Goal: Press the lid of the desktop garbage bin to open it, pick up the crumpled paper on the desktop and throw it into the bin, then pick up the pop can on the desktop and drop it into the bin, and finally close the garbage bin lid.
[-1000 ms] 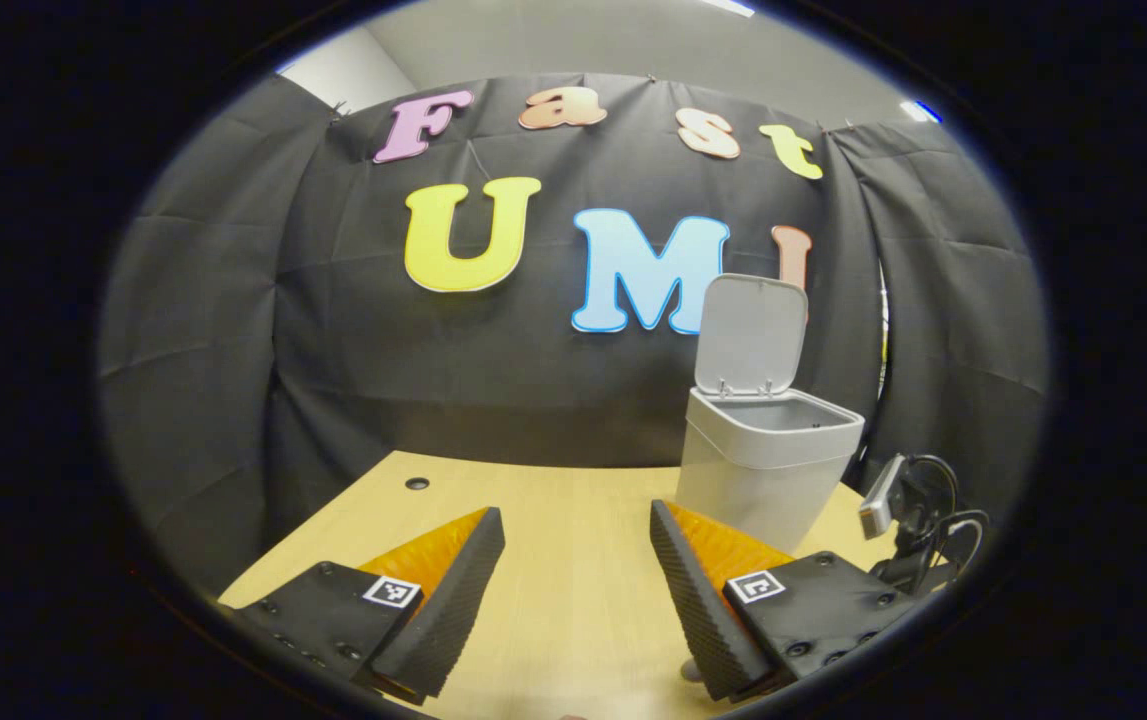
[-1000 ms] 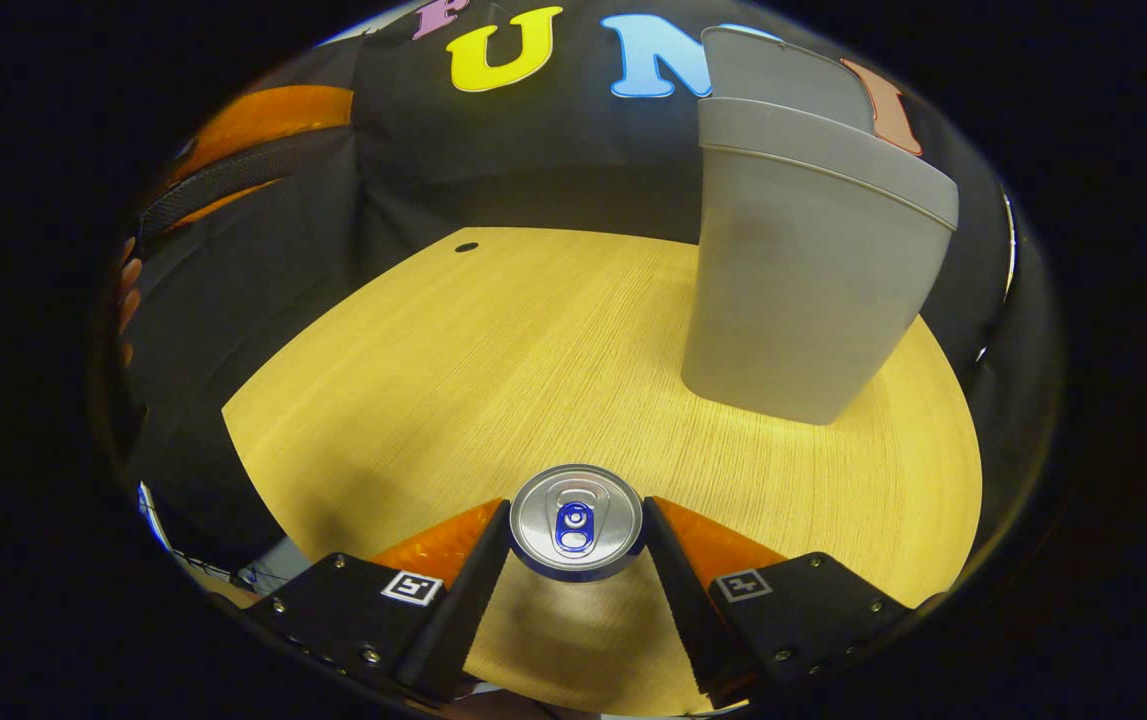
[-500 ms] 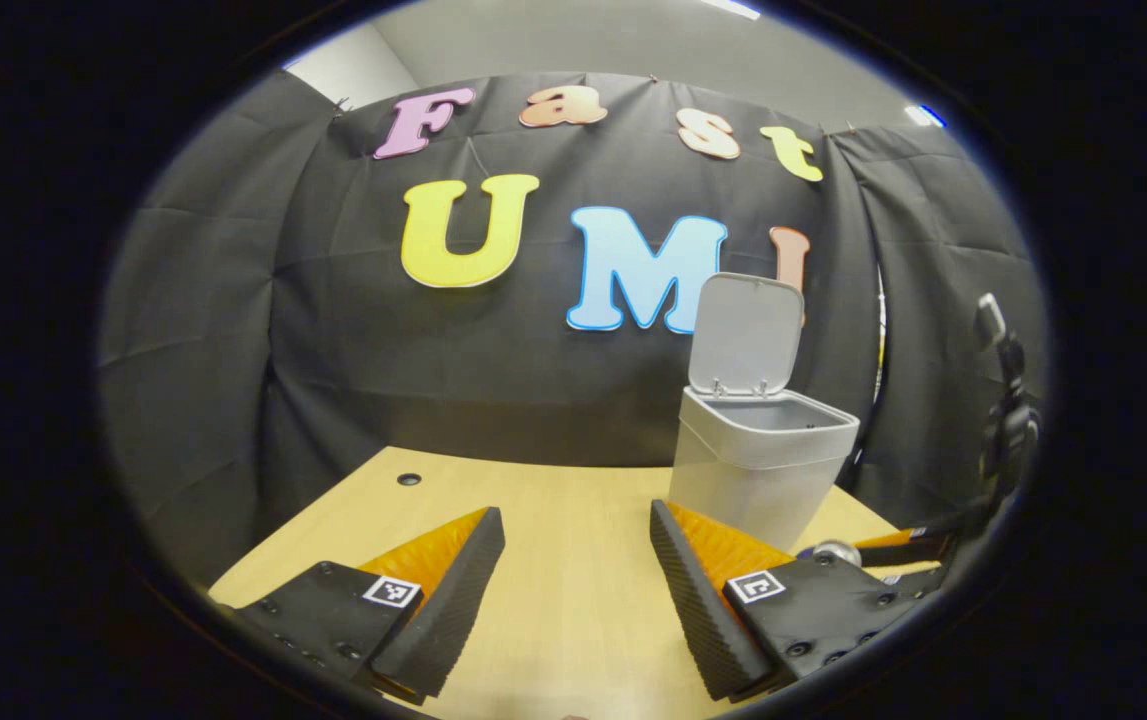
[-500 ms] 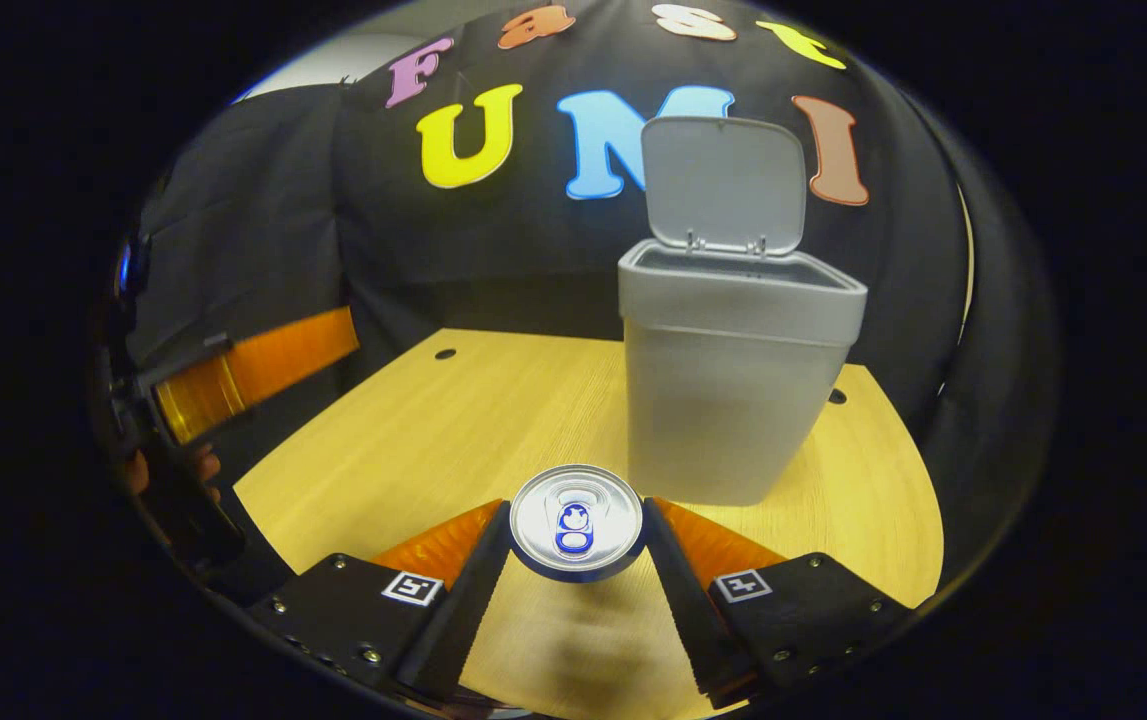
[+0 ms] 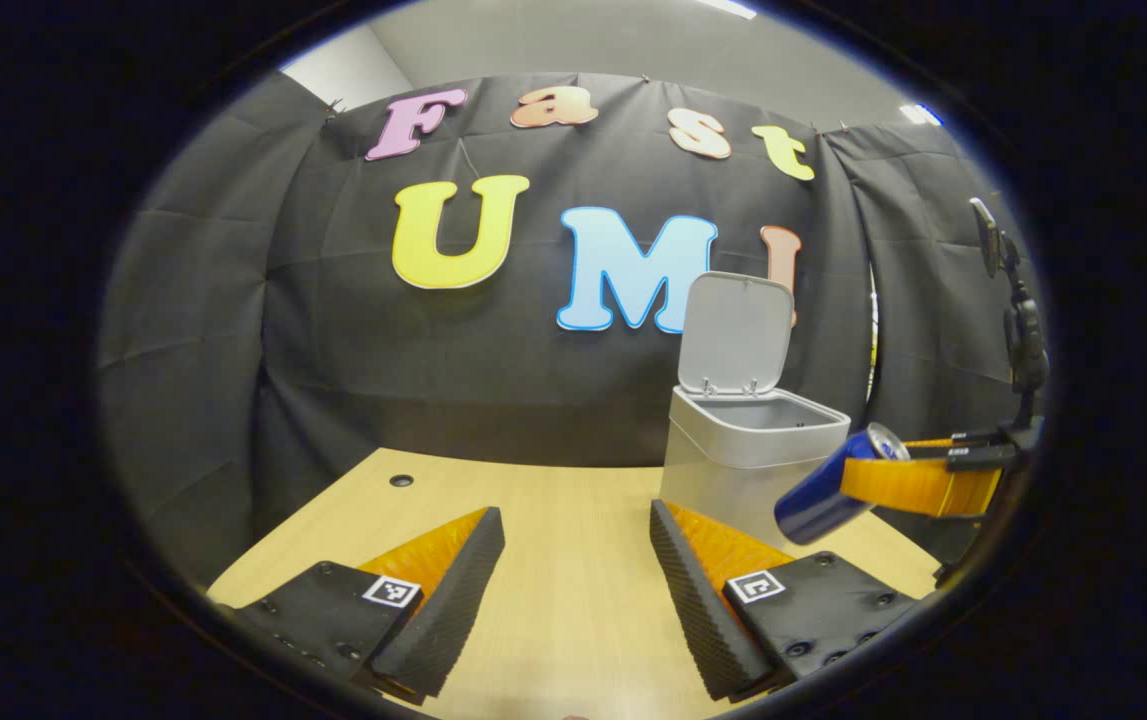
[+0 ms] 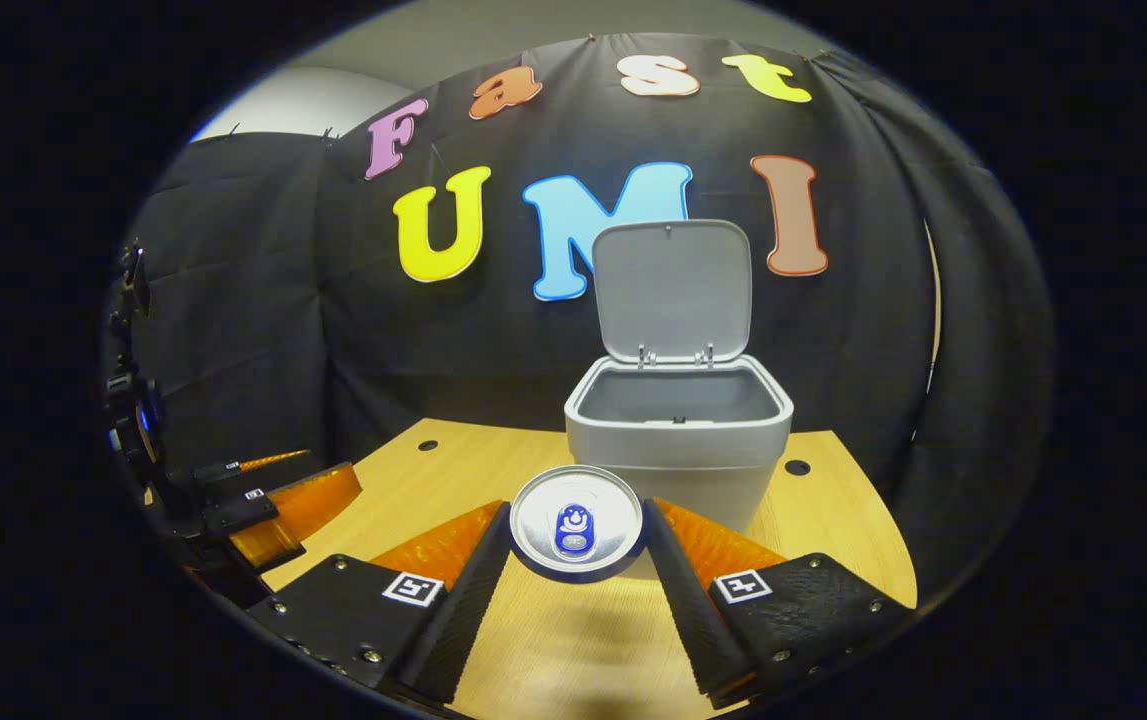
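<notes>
The grey bin [image 6: 678,440] stands on the wooden desk [image 6: 833,530] with its lid [image 6: 673,290] tipped up and back, the mouth open. My right gripper [image 6: 576,545] is shut on the pop can [image 6: 576,522], whose silver top faces the camera; the can hangs above the desk just in front of the bin. In the left gripper view the bin [image 5: 748,465] sits at centre right, and the blue can [image 5: 828,488] shows tilted beside its rim, held by the other gripper. My left gripper [image 5: 576,590] stands open over the desk with nothing between its fingers.
Small round holes [image 6: 797,467] dot the desk's far side on both sides of the bin. The other gripper [image 6: 263,500] hovers at the left of the right gripper view. The black cloth wall closes off the desk's far edge.
My right gripper has lifted the can higher and now looks down into the bin's open mouth. In the left gripper view the can has risen beside the bin's rim. The left gripper barely moved.
</notes>
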Demonstrator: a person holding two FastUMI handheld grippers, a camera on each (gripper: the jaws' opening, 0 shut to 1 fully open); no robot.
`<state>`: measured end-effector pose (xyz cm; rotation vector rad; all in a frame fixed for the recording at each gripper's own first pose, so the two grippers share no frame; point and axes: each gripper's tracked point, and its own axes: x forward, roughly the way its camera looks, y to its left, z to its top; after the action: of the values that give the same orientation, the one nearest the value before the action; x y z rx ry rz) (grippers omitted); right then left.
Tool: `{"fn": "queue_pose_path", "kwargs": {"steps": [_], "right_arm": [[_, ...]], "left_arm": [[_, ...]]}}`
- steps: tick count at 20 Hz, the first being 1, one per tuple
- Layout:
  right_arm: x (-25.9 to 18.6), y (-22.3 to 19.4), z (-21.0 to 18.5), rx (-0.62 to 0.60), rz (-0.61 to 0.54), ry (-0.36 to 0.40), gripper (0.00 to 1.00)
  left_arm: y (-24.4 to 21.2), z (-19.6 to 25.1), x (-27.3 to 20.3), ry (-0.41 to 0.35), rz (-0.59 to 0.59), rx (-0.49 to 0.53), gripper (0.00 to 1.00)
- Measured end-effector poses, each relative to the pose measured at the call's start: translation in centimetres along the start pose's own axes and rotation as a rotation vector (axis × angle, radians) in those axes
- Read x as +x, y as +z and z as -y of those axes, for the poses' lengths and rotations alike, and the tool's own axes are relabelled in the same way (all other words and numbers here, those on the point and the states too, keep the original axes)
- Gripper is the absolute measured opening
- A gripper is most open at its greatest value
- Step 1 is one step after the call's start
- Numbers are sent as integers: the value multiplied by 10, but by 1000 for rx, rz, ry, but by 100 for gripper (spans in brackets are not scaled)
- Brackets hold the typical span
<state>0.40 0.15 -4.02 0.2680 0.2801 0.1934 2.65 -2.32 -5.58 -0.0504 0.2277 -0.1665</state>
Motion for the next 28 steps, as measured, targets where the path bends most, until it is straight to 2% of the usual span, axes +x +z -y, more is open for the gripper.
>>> {"fn": "queue_pose_path", "kwargs": {"steps": [6, 12, 20, 28], "right_arm": [[7, 61, 7, -18, 185, -12, 83], [31, 95, 20, -79, 284, -82, 83], [84, 90, 20, -215, 242, -128, 83], [105, 77, 20, -288, 192, -139, 86]], "left_arm": [[3, -3, -2, -1, 3, 12, 96], [5, -11, -4, 16, 16, 8, 95], [4, -24, -6, 46, 12, -3, 95], [4, -22, 0, 49, 10, -20, 96]]}}
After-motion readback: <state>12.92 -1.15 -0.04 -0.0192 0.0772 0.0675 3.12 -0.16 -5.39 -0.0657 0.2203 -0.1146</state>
